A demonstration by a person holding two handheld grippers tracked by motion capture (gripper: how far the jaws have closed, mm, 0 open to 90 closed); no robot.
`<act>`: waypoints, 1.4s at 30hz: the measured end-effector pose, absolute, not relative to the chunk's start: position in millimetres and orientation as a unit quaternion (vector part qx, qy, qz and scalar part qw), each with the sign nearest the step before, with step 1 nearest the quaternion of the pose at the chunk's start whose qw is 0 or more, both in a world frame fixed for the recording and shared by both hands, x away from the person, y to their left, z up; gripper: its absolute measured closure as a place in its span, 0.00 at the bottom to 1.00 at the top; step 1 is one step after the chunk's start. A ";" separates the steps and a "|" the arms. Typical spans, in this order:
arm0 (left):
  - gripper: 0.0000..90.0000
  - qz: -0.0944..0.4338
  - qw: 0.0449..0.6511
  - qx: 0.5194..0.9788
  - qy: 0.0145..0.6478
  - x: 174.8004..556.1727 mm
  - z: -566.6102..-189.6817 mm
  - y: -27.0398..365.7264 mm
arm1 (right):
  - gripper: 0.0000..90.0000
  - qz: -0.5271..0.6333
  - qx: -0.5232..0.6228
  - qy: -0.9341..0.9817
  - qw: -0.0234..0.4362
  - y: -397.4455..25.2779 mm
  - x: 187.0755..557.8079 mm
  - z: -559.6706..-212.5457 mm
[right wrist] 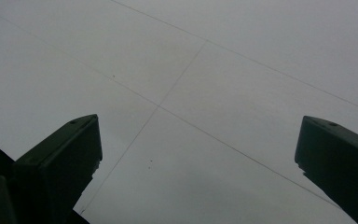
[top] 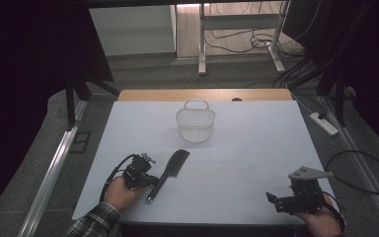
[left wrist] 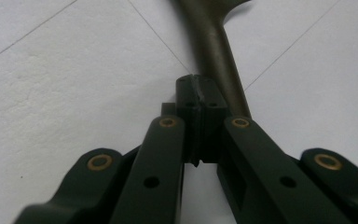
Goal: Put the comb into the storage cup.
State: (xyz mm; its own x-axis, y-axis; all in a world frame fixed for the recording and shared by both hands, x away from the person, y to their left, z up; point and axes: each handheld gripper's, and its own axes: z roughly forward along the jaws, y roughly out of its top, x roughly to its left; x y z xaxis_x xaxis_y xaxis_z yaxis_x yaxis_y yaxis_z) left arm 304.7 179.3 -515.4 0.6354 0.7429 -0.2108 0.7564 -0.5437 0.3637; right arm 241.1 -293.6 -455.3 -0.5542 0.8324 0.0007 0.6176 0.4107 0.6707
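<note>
Kid: Comb (top: 170,169) on the table! Where is it next to the pinchers?

Helper: Its thin black handle lies right by the fingers of the left gripper (top: 150,181). In the left gripper view the handle (left wrist: 219,60) runs away from the fingertips (left wrist: 200,93), just past them and a little to one side.

Kid: Are those fingers holding it?

Helper: The two fingers are pressed together, with no gap. The handle looks like it passes beside and under the tips, but I cannot tell if it is pinched between them.

Kid: And the other pincher?

Helper: The right gripper (top: 276,201) is far from the comb, near the front corner of the white table (top: 256,133). Its fingers (right wrist: 60,158) are wide apart. Between them is just bare white table with thin lines.

Kid: What is that see-through thing?

Helper: A little basket (top: 196,121) with a handle. It stands upright, well beyond the left fingers, past the comb's toothed end.

Kid: Does the comb touch the basket?

Helper: No, they are apart.
</note>
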 end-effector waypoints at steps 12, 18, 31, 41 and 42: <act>0.91 -0.015 0.252 0.852 0.458 300.9 -506.6 193.0 | 0.01 0.316 0.439 0.824 0.170 -293.1 241.1 -455.4; 0.65 -0.008 0.259 0.848 0.462 294.6 -501.0 194.1 | 0.01 0.314 0.438 0.825 0.172 -292.4 241.0 -455.5; 0.15 0.032 0.247 0.848 0.468 281.3 -490.6 186.4 | 0.01 0.311 0.436 0.827 0.172 -291.4 241.0 -455.7; 0.00 0.027 0.248 0.848 0.467 278.1 -488.7 180.8 | 0.01 0.309 0.434 0.828 0.172 -290.8 241.1 -455.8; 0.00 0.028 0.246 0.851 0.463 278.2 -488.3 179.9 | 0.01 0.309 0.434 0.829 0.172 -290.8 241.1 -455.9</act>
State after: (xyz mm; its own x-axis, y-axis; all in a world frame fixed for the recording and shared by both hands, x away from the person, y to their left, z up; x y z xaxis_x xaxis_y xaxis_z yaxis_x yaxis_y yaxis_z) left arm 278.2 179.9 -488.3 0.5691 0.8024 -0.1798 0.7746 -0.4497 0.4448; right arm 241.1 -290.8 -455.9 -0.5641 0.8255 -0.0172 0.6127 0.4325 0.6614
